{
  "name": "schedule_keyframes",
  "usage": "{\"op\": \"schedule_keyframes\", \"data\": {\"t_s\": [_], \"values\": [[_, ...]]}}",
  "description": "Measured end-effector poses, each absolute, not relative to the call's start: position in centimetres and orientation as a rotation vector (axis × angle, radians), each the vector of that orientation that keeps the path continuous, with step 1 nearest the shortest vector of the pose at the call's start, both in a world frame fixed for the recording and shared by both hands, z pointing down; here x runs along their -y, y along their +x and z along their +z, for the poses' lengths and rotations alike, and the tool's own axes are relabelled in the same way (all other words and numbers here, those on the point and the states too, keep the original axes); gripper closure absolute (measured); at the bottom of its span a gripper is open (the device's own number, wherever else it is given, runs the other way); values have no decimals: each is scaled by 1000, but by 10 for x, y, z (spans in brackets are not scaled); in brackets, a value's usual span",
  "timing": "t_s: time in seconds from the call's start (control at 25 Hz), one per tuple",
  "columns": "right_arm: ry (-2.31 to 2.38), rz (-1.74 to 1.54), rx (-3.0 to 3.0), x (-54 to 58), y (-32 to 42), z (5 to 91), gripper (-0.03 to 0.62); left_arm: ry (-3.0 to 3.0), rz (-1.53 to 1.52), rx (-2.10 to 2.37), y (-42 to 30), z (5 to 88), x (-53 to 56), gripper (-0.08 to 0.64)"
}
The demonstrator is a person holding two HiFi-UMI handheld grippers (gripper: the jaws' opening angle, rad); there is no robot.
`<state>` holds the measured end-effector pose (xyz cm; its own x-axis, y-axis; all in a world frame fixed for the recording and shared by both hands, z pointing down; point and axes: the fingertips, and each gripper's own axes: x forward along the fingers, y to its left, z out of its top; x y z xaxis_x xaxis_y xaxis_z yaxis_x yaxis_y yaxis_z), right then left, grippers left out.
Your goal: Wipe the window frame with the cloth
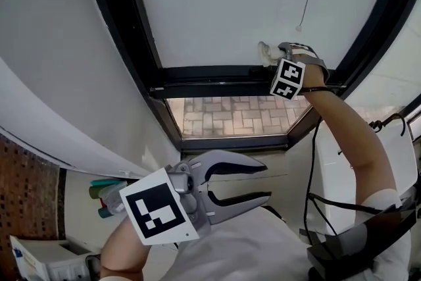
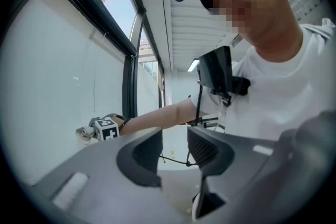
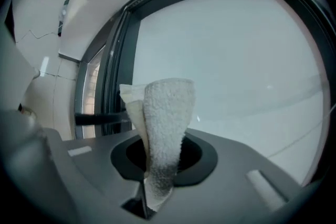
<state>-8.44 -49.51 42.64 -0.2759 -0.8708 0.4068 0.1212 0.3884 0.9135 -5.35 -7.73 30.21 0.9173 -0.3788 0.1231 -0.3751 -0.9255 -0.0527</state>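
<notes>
**Cloth pinched in right claw at the window; left claw spread and empty**

Head view: We find the right gripper (image 1: 279,53) raised at 1 o'clock. The cloth (image 1: 265,52) shows beyond its tip as a small off-white wad. It sits at the lower edge of the pale pane, just above the dark crossbar of the window frame (image 1: 217,83). We cannot tell whether cloth and frame touch. The left gripper (image 1: 266,182) hangs low at 7 o'clock, well apart from the window, its claw spread. The markings we can make out are black-and-white square patterns on each gripper's cube. A white box (image 1: 33,260) at 8 o'clock carries blue print too small to read.

Left gripper view: The two jaws stand apart with only open air between them. At 9 o'clock we see the right gripper, small and distant, against the pale pane, with the rolled cloth at its far end. A person in a white shirt (image 2: 283,92) fills the 2 o'clock side.

Right gripper view: The claw is pressed together on the cloth, which rises upright from between the jaws. It is white terry with a looped pile, folded lengthwise into a thick strip, and a thinner, smoother fold shows at its 10 o'clock edge. The dark frame runs along at 9 o'clock, and the pale pane lies behind the cloth.
</notes>
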Motion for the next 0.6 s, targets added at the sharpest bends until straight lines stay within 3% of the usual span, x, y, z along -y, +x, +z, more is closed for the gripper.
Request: {"op": "schedule_keyframes", "data": {"t_s": [0.6], "values": [[564,-1184,1537,463,-203,468,525,-3046,-177,-742,-107,306,57,394]]}}
